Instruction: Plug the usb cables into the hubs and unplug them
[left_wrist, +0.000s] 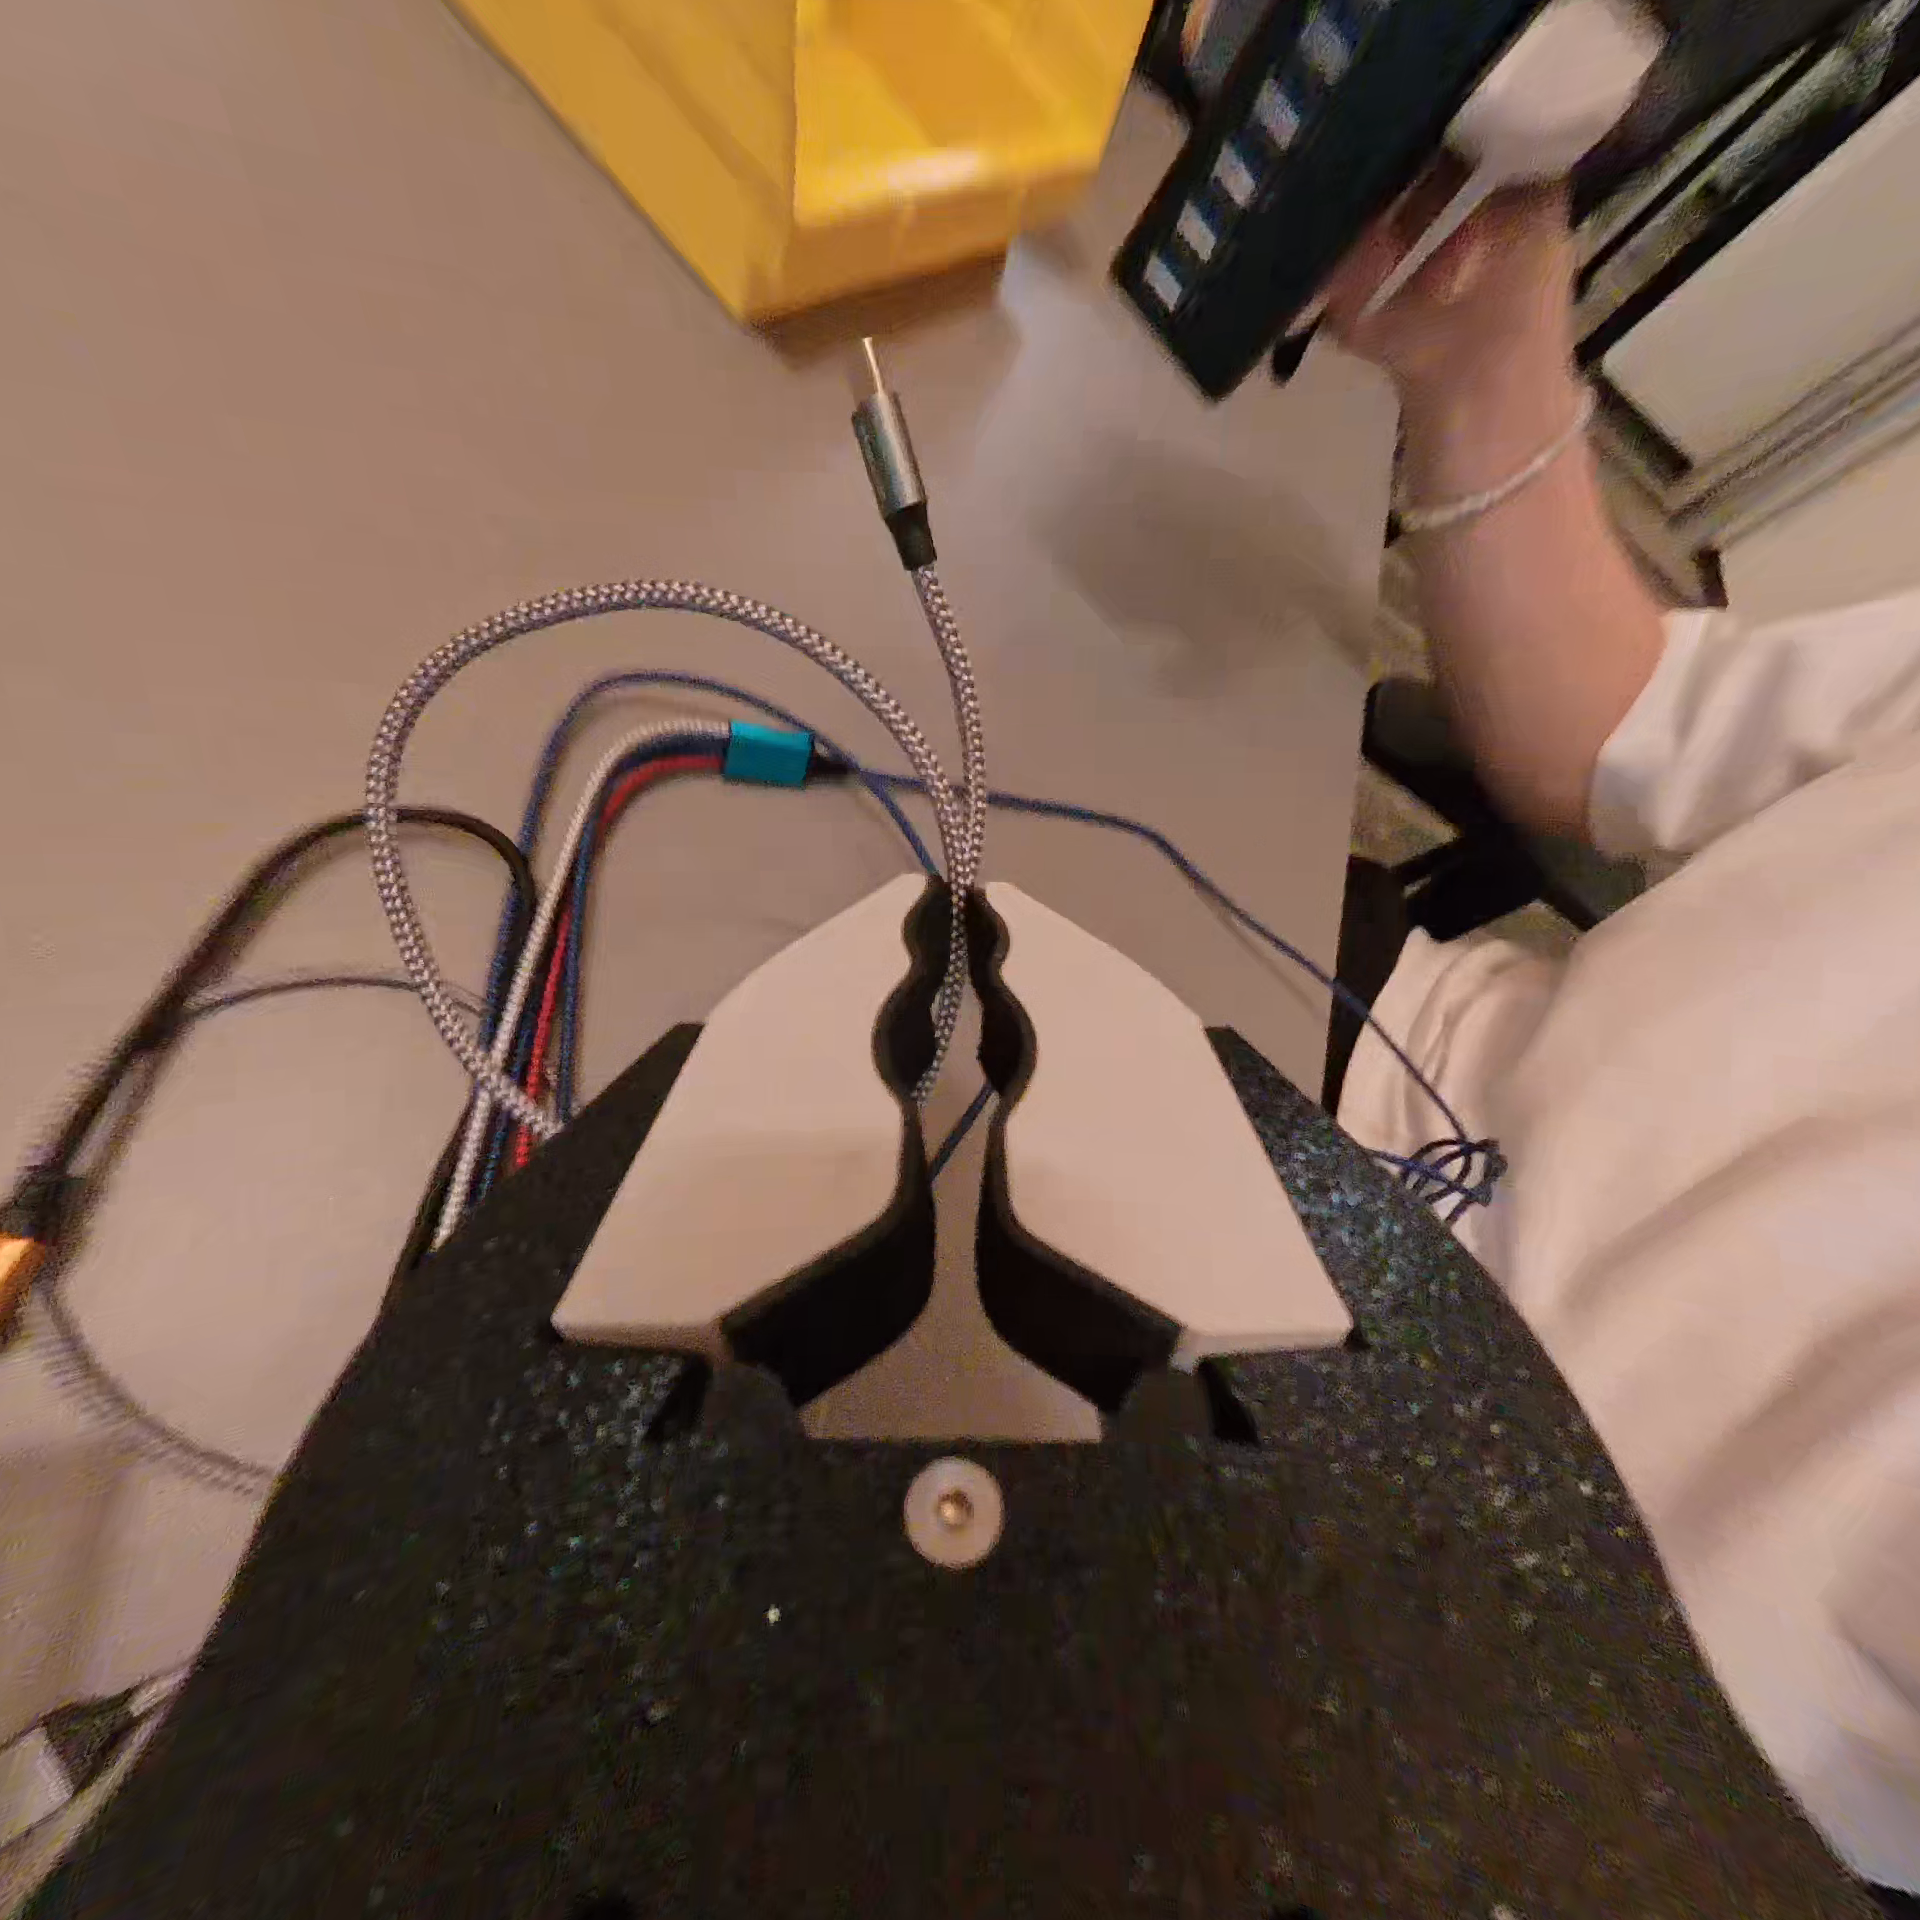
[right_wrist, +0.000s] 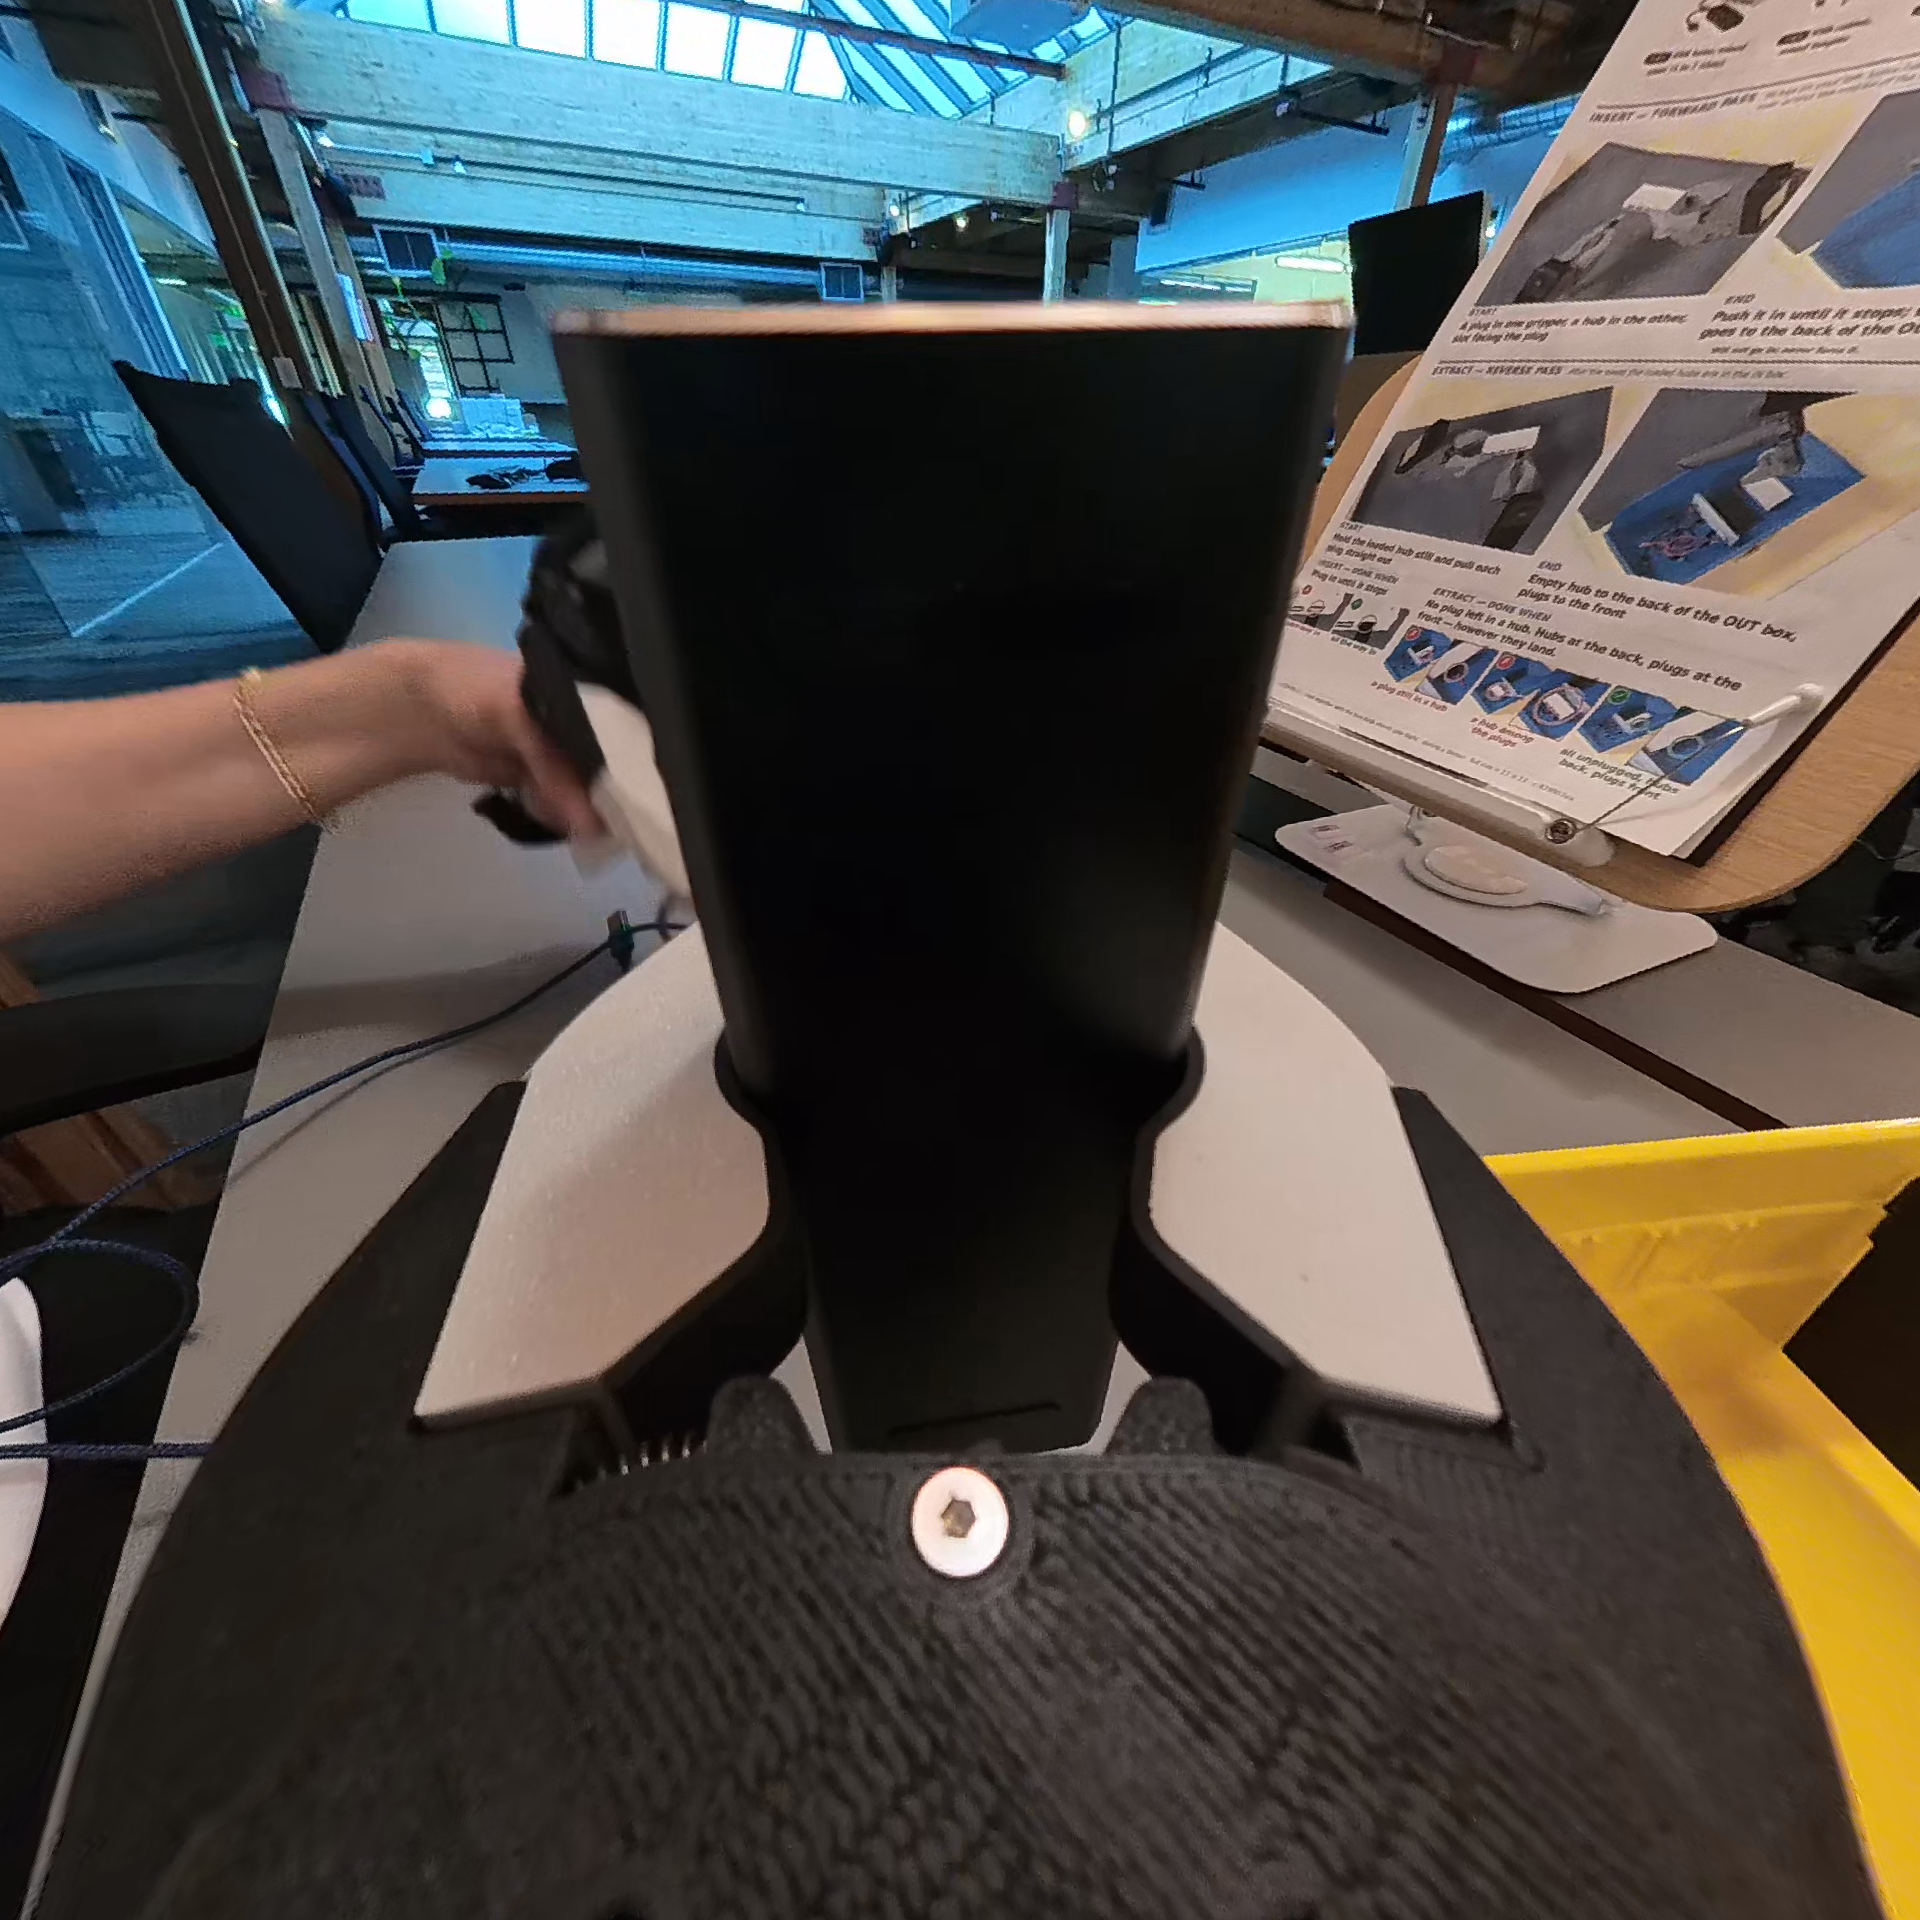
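My left gripper (left_wrist: 961, 896) is shut on a grey braided USB cable (left_wrist: 940, 665). Its metal plug (left_wrist: 886, 457) sticks out ahead of the fingertips and points toward the yellow bin. My right gripper (right_wrist: 961, 1049) is shut on a black USB hub (right_wrist: 956, 727) and holds it upright above the table. In the left wrist view the hub (left_wrist: 1236, 197) is at the top right, blurred, with its row of ports facing the plug and a gap between them. The left gripper (right_wrist: 582, 717) shows behind the hub's left edge, held by a hand.
A yellow bin (left_wrist: 831, 135) stands ahead, and shows in the right wrist view (right_wrist: 1714, 1299). A cable bundle with a teal junction (left_wrist: 769, 752), a black cable (left_wrist: 260, 894) and a thin blue cable (left_wrist: 1247, 914) lie on the grey table (left_wrist: 260, 416). An instruction sheet on a stand (right_wrist: 1610, 499) is at right. Spacing between my two grippers at the tips: around 20 cm.
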